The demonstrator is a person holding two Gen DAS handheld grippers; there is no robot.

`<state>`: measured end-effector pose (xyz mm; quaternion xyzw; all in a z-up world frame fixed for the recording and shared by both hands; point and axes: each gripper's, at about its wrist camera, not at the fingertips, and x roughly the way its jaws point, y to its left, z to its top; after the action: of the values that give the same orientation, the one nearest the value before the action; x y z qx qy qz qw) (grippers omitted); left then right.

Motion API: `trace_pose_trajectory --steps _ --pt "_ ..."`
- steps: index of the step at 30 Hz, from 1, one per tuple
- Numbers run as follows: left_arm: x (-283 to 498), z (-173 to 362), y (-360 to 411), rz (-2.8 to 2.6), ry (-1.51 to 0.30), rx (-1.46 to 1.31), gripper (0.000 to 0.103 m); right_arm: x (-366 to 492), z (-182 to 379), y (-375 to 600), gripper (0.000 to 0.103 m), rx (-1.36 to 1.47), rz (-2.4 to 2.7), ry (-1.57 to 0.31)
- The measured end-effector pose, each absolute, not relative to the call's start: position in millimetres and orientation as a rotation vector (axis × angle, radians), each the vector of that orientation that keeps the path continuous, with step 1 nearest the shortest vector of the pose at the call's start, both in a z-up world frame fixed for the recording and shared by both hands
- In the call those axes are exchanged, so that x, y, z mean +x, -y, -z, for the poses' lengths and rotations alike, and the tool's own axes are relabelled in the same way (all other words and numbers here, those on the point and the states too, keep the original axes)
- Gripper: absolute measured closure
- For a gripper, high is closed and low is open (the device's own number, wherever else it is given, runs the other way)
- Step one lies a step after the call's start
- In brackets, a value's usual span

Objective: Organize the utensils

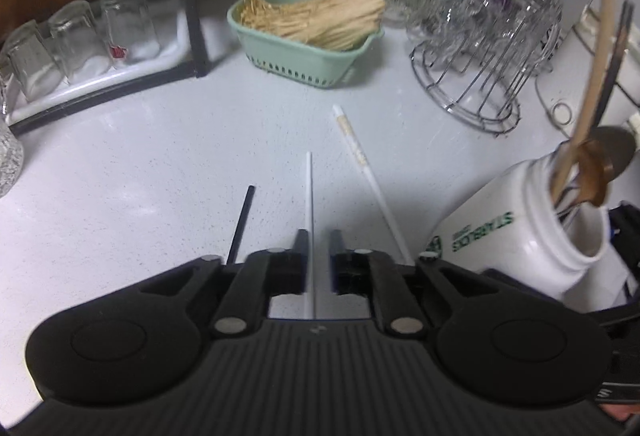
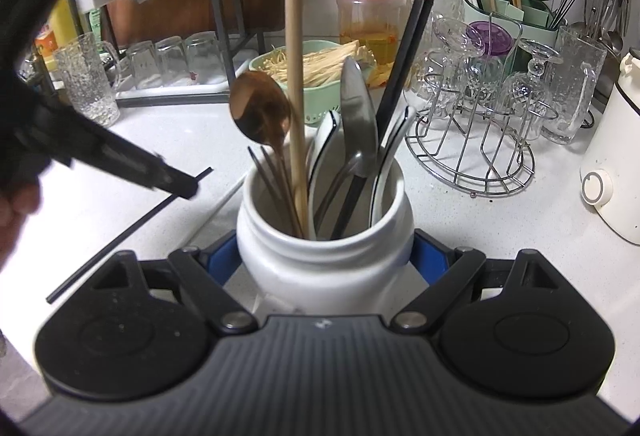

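Left wrist view, L to R: black chopstick (image 1: 240, 226) flat on the tabletop (image 1: 120, 176) at 11 o'clock of my left tool (image 1: 319, 236). White chopstick (image 1: 309, 196) runs straight btwn the jaws toward 12. It sits vs the left pad w/ a gap on the right, so the tool is released, not pinching. Second white chopstick (image 1: 362, 164) lies at 1 o'clock. White jar (image 1: 520, 236) at 3 o'clock, tilted, full of utensils.

Sticks look light, stiff, thin and prob slick, so they could roll or pivot. I'd pinch near mid-length, pads square.

Right wrist view: my right tool (image 2: 326, 260) is clenched on the jar's body (image 2: 280, 260). It's likely ceramic: heavy, breakable, top-heavy.
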<state>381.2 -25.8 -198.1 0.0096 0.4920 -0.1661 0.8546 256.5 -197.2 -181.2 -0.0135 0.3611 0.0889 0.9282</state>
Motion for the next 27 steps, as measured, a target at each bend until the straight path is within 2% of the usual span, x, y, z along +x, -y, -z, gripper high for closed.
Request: trace_pose_trajectory --steps 1,9,15,16,17,27 --pt "384 203 28 0.343 -1.032 0.026 0.074 257 181 197 0.013 -0.027 -0.183 -0.742" --pt "399 220 44 0.327 -1.048 0.075 0.074 258 180 198 0.013 -0.03 -0.192 -0.751" --pt "410 227 56 0.233 -1.112 0.123 0.085 259 181 199 0.013 -0.027 -0.192 -0.748" --pt "413 227 56 0.228 -1.128 0.112 0.095 258 181 199 0.013 -0.025 -0.192 -0.747" --pt "416 227 56 0.224 -1.145 0.099 0.098 258 181 199 0.013 -0.024 -0.191 -0.745" --pt "411 220 51 0.223 -1.164 0.074 0.099 258 182 199 0.013 -0.026 -0.194 -0.739"
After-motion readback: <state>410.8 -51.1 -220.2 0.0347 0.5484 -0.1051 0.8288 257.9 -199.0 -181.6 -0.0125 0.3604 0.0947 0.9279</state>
